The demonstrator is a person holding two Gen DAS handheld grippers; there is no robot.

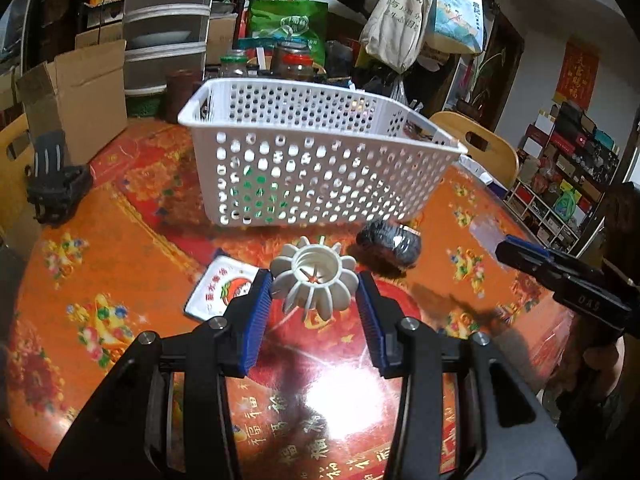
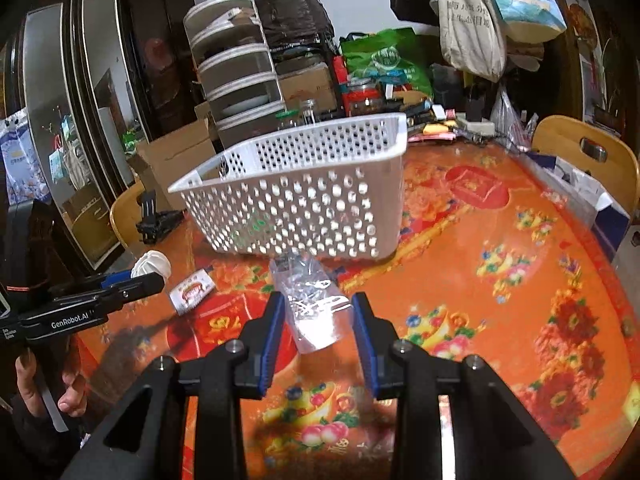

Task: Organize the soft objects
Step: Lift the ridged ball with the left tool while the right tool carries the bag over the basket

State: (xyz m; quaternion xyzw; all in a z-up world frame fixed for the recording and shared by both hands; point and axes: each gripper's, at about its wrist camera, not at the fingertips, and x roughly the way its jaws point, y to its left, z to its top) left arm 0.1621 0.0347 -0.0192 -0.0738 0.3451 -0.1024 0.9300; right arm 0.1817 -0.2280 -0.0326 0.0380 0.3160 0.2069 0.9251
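A white ribbed soft toy (image 1: 314, 276) sits between the blue pads of my left gripper (image 1: 314, 284), whose jaws stand around it, touching or nearly touching its sides. It also shows in the right wrist view (image 2: 151, 265). My right gripper (image 2: 319, 308) holds its jaws open around a clear crinkled plastic bag (image 2: 312, 304) lying on the table, with gaps on both sides. A white perforated basket (image 1: 304, 152) stands behind both, with something green inside. A dark rolled object (image 1: 390, 242) lies by the basket. My right gripper shows from the side in the left wrist view (image 1: 520, 254).
A small white packet with red print (image 1: 224, 290) lies left of the toy. A black folded stand (image 1: 56, 188) sits at the table's left. Cardboard boxes, jars and bags crowd the far edge. A wooden chair (image 1: 484, 144) stands at the right.
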